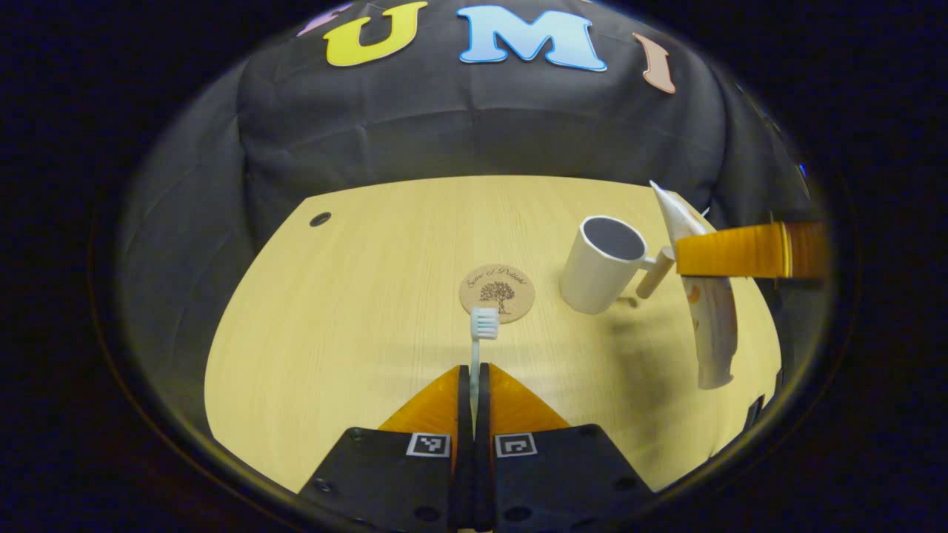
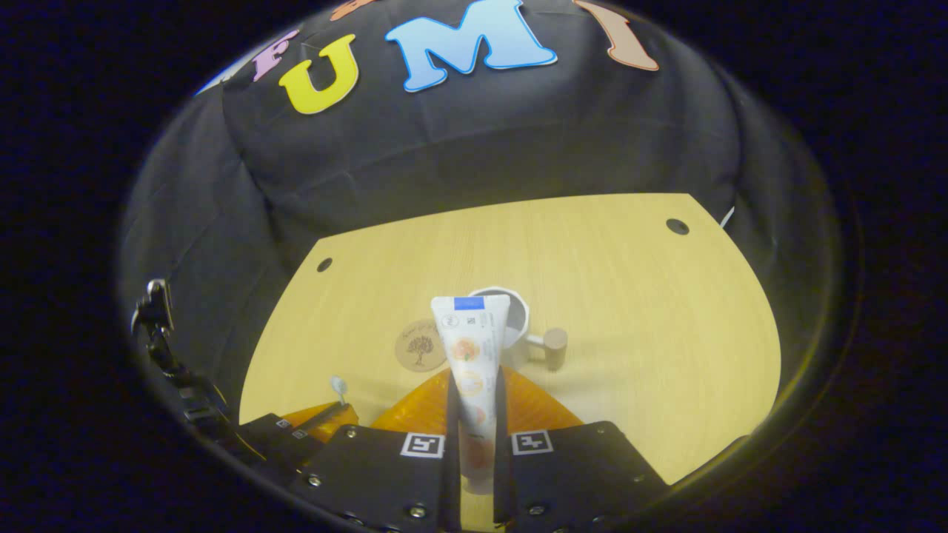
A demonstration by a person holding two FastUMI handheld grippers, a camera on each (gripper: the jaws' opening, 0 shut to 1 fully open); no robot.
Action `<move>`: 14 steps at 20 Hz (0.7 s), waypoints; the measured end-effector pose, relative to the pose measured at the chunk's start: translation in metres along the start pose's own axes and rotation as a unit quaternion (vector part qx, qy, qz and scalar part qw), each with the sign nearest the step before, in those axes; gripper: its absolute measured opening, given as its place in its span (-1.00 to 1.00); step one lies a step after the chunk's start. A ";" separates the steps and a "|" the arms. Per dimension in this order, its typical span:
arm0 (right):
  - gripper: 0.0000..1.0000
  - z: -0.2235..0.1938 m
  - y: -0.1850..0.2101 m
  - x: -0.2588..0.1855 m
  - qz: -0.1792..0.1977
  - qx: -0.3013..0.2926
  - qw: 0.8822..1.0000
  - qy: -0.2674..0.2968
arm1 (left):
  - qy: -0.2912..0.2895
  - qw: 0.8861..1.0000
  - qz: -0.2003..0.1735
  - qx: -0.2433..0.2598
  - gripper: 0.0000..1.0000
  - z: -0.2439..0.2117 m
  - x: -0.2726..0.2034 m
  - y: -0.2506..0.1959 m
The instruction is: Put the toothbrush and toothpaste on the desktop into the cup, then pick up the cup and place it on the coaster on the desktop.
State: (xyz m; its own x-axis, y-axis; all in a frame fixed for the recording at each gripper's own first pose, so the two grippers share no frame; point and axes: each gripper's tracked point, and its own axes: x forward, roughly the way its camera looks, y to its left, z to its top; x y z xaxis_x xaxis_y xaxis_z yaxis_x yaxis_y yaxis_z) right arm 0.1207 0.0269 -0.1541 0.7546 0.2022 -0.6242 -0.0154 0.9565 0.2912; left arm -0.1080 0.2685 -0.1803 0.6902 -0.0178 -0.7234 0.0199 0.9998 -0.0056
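Observation:
My left gripper (image 1: 475,370) is shut on a white toothbrush (image 1: 483,326), held above the desk with its bristle head pointing forward. A white cup (image 1: 601,263) with a wooden handle stands upright and empty, right of the round wooden coaster (image 1: 497,293). My right gripper (image 2: 474,379) is shut on the white toothpaste tube (image 2: 471,355), which stands upright between its fingers, above the desk. In the left gripper view that tube (image 1: 707,326) hangs at the right, beside the cup. In the right gripper view the cup (image 2: 512,317) sits just behind the tube, and the coaster (image 2: 420,344) lies to its left.
The light wooden desktop (image 1: 355,326) has a rounded front edge and a small dark hole (image 1: 320,219) at its far left corner; another hole (image 2: 676,226) sits at the far right. The booth's black cloth wall rises behind the desk. The left gripper (image 2: 315,426) shows low left in the right gripper view.

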 end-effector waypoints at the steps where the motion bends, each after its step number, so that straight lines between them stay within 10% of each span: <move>1: -0.63 0.010 0.000 0.004 0.001 0.001 1.000 -0.011 | -0.004 1.000 0.000 0.001 -0.84 0.001 -0.019 0.021; 14: -0.64 0.090 -0.003 0.053 0.006 0.024 0.995 -0.098 | -0.024 1.000 0.001 0.009 -0.84 -0.013 -0.209 0.158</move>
State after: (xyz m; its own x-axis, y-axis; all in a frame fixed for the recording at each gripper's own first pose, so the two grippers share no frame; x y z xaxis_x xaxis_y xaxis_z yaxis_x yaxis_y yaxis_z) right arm 0.2199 0.0159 -0.1232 0.8682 0.1638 -0.4684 0.0027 0.9424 0.3346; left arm -0.2583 0.4299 -0.0387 0.7241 -0.0158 -0.6895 0.0303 0.9995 0.0089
